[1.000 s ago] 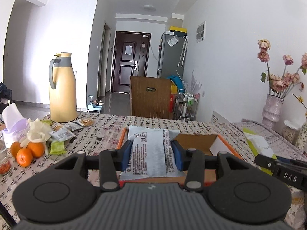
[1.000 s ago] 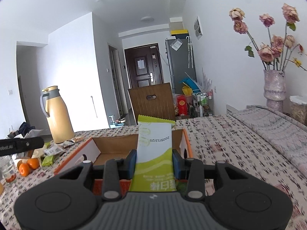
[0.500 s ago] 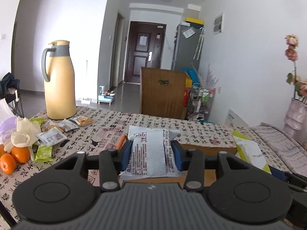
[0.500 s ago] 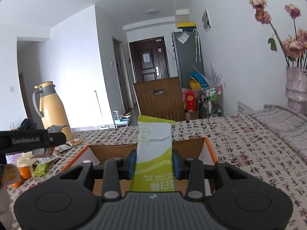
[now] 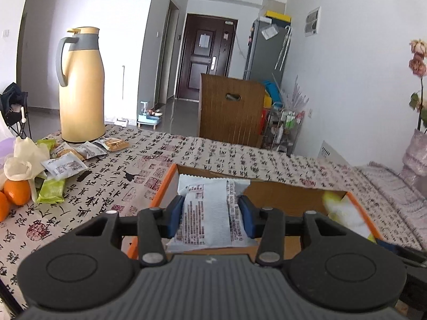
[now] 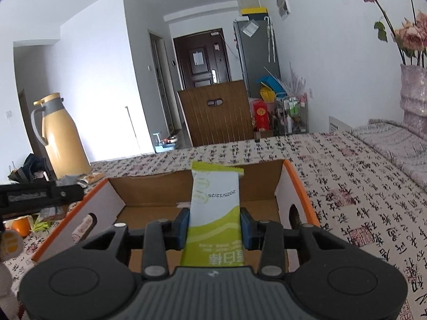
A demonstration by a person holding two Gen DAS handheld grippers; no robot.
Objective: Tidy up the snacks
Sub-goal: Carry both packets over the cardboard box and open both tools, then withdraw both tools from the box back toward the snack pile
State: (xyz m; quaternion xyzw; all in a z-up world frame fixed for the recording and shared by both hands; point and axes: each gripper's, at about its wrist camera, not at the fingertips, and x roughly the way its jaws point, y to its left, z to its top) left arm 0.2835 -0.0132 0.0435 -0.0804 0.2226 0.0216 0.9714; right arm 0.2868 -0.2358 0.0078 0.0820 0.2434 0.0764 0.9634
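Together, two hand-held grippers each clamp one packet over one box (image 6: 299, 186).

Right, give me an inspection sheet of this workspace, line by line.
Surface: table under a calligraphy-print tablecloth.
Job's things: open cardboard box with orange rim; white snack packet; green snack bar packet; loose snack packets near the jug.
Clutter: yellow thermos jug, oranges, crumpled tissue, vase of dried roses.
Grippers: left gripper shut on the white snack packet; right gripper on the green snack bar packet over the box, jaws opening.
Cables: nothing seen.
Surroundings: wooden chair back, dark door, grey fridge.
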